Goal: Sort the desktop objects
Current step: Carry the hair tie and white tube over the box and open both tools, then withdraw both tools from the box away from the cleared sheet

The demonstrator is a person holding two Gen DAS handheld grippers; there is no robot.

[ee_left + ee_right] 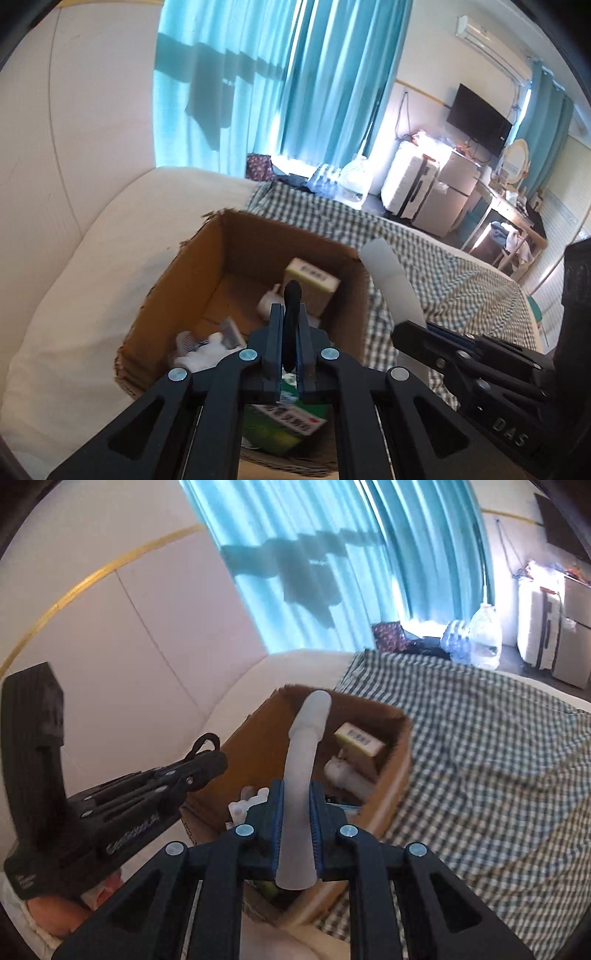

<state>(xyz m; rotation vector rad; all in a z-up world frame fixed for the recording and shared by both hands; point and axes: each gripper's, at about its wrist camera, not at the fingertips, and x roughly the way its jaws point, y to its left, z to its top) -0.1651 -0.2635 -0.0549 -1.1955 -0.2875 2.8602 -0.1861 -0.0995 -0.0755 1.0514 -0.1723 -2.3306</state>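
Left gripper (289,332) is clamped on a thin black looped item (291,317), possibly a hair tie or strap, which stands upright between the two fingers and pokes out above their tips. It hovers over the open cardboard box (207,273), near the box's front edge. Right gripper (295,827) is closed around a pale, translucent white tube-like piece (301,775); the piece runs up between the fingers, curves slightly, and ends in a wider rounded head above the box's far wall. From the left wrist view the same white piece (395,284) appears just right of the box, with the right gripper's black linkage below it. Box sits on a bed, partly on a white pillow or cushion (92,258) and against a green-and-white checked cover (461,280). Box contents visible: a cream and yellow carton (312,278) leaning in the far right corner, a white plastic fitting (269,299) next to it, crumpled white material (207,352) at the left, and a green printed package (284,424) under the left gripper's fingers. Teal curtains (295,92) hang behind the bed. Contents directly beneath both grippers are partly hidden.
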